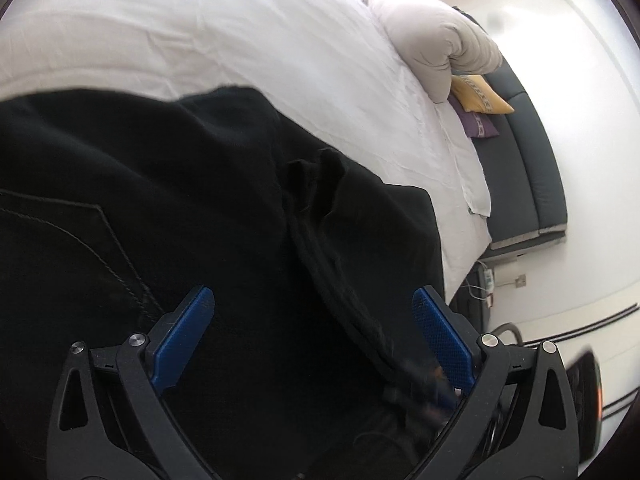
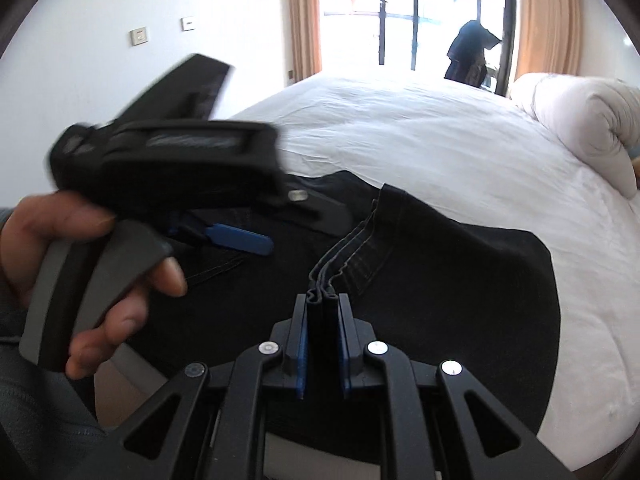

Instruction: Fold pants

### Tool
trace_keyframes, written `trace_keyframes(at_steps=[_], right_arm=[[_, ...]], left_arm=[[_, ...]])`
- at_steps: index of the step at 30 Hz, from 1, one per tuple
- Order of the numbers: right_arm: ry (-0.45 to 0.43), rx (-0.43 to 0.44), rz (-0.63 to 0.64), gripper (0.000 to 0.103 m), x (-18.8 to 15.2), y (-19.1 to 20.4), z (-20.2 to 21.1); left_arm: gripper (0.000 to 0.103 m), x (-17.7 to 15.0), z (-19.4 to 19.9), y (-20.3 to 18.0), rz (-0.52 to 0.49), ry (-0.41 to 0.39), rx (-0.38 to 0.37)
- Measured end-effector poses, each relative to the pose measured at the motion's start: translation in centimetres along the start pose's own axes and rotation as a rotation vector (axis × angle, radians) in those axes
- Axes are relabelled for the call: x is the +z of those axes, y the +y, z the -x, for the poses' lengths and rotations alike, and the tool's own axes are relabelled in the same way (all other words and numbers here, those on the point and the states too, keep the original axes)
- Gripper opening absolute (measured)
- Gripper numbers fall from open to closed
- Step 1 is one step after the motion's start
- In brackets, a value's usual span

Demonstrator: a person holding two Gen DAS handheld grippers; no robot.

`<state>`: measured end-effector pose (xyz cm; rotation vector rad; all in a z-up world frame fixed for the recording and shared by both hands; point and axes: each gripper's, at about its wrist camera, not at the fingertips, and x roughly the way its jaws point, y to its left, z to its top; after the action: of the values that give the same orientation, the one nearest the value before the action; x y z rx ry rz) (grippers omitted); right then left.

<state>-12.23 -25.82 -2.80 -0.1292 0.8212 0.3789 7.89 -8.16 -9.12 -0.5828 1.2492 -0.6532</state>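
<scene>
On the near edge of the bed (image 2: pixel 440 128): black pants (image 2: pixel 440 264), partly folded. Right gripper (image 2: pixel 323 300) clamped narrow on stacked hem layers, running away from it. Left gripper (image 1: pixel 313 300) jaws wide, empty, just above the cloth, seam ridge between fingers. Farther: pillow (image 1: pixel 432 36). No legible writing.

Beyond the black pants (image 2: pixel 440 280) the white bed sheet (image 2: pixel 400 140) lay bare toward the window, offering open passage across the mattress. The rolled duvet (image 2: pixel 580 120) blocked the head end, with a yellow cushion (image 1: pixel 480 94) and a purple one (image 1: pixel 482 124) wedged beside it against the dark headboard (image 1: pixel 532 184). The left gripper (image 2: pixel 256 220), held in the person's hand (image 2: pixel 100 260), hung just above the pants and crowded the near left side, close beside the right gripper (image 2: pixel 323 304) clamped on the stacked hems.
</scene>
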Motion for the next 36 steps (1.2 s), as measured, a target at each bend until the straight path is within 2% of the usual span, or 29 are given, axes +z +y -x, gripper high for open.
trace_keyframes(at_steps=[4, 6, 8, 13, 17, 22, 25, 26, 27, 28, 29, 30, 33, 36], right_arm=[[-0.007, 0.030, 0.038, 0.014, -0.3, 2.2, 0.7], [-0.002, 0.035, 0.041, 0.014, -0.1, 2.9, 0.4], [0.003, 0.035, 0.043, 0.014, 0.3, 3.1, 0.1], [0.002, 0.060, 0.047, 0.014, 1.5, 2.5, -0.5], [0.015, 0.080, 0.056, 0.014, 1.4, 3.5, -0.9], [0.040, 0.107, 0.082, 0.015, 1.5, 4.2, -2.0], [0.119, 0.123, 0.083, 0.020, 1.2, 3.8, -4.3], [0.134, 0.131, 0.058, 0.020, 1.1, 3.5, -4.7], [0.140, 0.149, 0.030, 0.026, 1.0, 3.1, -4.7], [0.132, 0.184, -0.012, 0.035, 1.2, 2.3, -4.3], [0.117, 0.207, -0.043, 0.040, 1.3, 1.7, -3.8], [0.094, 0.232, -0.085, 0.045, 1.6, 0.7, -3.1], [0.022, 0.258, -0.203, 0.045, 2.6, -3.5, -0.7], [-0.038, 0.186, -0.374, 0.045, 3.7, -10.3, 0.1]], left_arm=[[0.099, -0.2, -0.8, -0.2, 0.001, 0.045, -0.019], [0.090, -0.1, -0.6, 0.0, 0.003, 0.030, -0.019], [0.066, -0.2, -0.2, 0.4, -0.004, 0.034, -0.009], [0.051, -0.3, 0.9, 1.4, 0.000, 0.009, 0.008], [0.046, -1.0, 0.9, 1.8, -0.017, 0.016, 0.039], [0.048, -1.5, 1.1, 2.2, -0.042, 0.005, 0.089], [0.048, -1.4, 1.9, 2.2, -0.050, -0.005, 0.120], [0.051, -1.4, 2.5, 2.1, -0.059, -0.016, 0.152], [0.054, -1.4, 3.0, 2.1, -0.067, -0.027, 0.168], [0.065, -1.4, 4.1, 2.0, -0.078, -0.055, 0.195], [0.071, -1.2, 5.0, 1.8, -0.081, -0.080, 0.219], [0.071, -0.9, 6.3, 1.7, -0.084, -0.114, 0.247], [0.071, -0.4, 9.0, 1.1, -0.110, -0.195, 0.289], [0.071, -0.6, 9.1, -0.7, -0.163, -0.196, 0.232]])
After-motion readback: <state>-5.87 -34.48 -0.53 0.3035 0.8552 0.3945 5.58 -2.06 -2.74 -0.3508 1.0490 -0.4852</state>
